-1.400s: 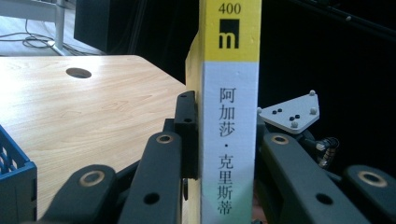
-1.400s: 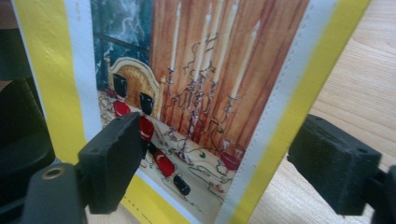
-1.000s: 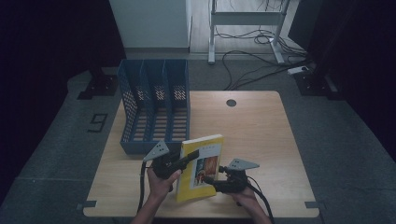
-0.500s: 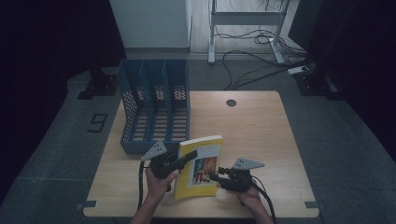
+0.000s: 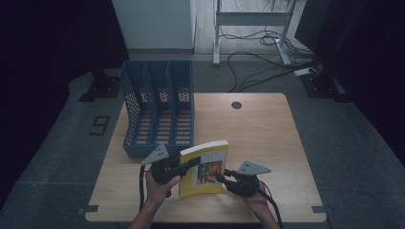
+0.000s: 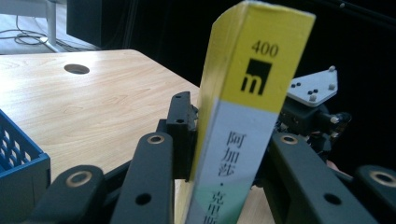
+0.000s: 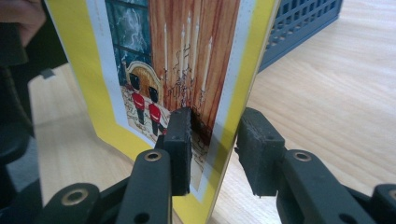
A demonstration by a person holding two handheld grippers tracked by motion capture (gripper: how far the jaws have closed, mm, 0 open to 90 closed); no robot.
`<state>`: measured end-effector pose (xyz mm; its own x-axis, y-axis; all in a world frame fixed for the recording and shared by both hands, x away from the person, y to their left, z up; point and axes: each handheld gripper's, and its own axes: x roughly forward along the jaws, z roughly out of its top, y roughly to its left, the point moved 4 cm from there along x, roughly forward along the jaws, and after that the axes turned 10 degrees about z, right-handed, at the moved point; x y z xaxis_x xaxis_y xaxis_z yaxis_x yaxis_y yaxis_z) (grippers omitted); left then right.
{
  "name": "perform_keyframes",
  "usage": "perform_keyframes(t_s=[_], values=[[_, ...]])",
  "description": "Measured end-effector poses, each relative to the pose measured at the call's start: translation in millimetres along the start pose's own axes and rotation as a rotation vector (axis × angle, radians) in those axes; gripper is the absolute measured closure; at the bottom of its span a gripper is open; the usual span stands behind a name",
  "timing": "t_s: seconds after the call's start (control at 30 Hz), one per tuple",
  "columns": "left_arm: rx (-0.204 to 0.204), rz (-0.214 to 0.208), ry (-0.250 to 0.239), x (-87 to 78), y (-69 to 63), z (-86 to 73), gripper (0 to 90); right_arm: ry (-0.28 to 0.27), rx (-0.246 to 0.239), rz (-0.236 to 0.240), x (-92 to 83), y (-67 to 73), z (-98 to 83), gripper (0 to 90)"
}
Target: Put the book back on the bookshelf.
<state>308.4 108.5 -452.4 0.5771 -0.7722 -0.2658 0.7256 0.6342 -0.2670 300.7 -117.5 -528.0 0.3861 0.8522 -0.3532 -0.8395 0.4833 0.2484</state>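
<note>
The right hand-held gripper [image 7: 212, 154] had just been closing on the yellow book's [image 5: 204, 168] free edge, one pad touching the cover, the other a hair off. The left hand-held gripper [image 6: 224, 149] clamped its spine, upright on the worktop [image 5: 267, 138] near the blue file rack [image 5: 160, 107], likely its destination.

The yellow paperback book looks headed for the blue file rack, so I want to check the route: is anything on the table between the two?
Nothing visible. The yellow paperback book stands upright between both sets of jaws, just in front of the blue plastic three-slot file rack. Only bare light wooden table lies between them, and the slots look empty.
</note>
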Motion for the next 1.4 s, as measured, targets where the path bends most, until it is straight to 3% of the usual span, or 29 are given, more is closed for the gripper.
perform_keyframes(t_s=[0.07, 0.23, 0.77, 0.9, 1.03, 1.17, 1.27, 1.4], values=[[-0.004, 0.003, 0.003, 1.2, 0.7, -3.1, 70.0, -0.005, 0.002, -0.026, -2.0, -1.3, 1.5, 65.2], [-0.005, 0.009, 0.006, 1.7, 1.9, -4.7, 70.8, -0.016, 0.003, -0.036, -3.4, -3.5, 1.2, 65.1], [0.021, 0.037, 0.004, -4.9, -0.7, 0.8, 66.6, -0.041, 0.008, -0.019, -2.3, -4.8, -0.4, 64.1], [0.025, 0.038, 0.011, -5.1, -2.0, 1.0, 69.8, -0.043, 0.011, -0.021, -1.9, -5.1, -0.4, 63.9], [0.07, 0.086, 0.023, -6.8, -5.1, 1.0, 74.4, -0.045, 0.024, -0.019, -1.0, -6.3, -0.7, 63.2], [0.048, 0.099, 0.018, -7.0, -2.6, -0.9, 75.6, -0.022, 0.028, -0.039, 0.1, -7.4, -3.0, 65.2], [0.034, 0.099, 0.007, -7.5, -0.5, -1.8, 75.7, -0.024, 0.023, -0.038, 0.7, -7.3, -4.2, 58.6], [0.046, 0.103, -0.01, -8.5, -4.4, -0.2, 75.8, -0.039, 0.034, -0.052, -2.7, -9.0, -4.1, 51.6]])
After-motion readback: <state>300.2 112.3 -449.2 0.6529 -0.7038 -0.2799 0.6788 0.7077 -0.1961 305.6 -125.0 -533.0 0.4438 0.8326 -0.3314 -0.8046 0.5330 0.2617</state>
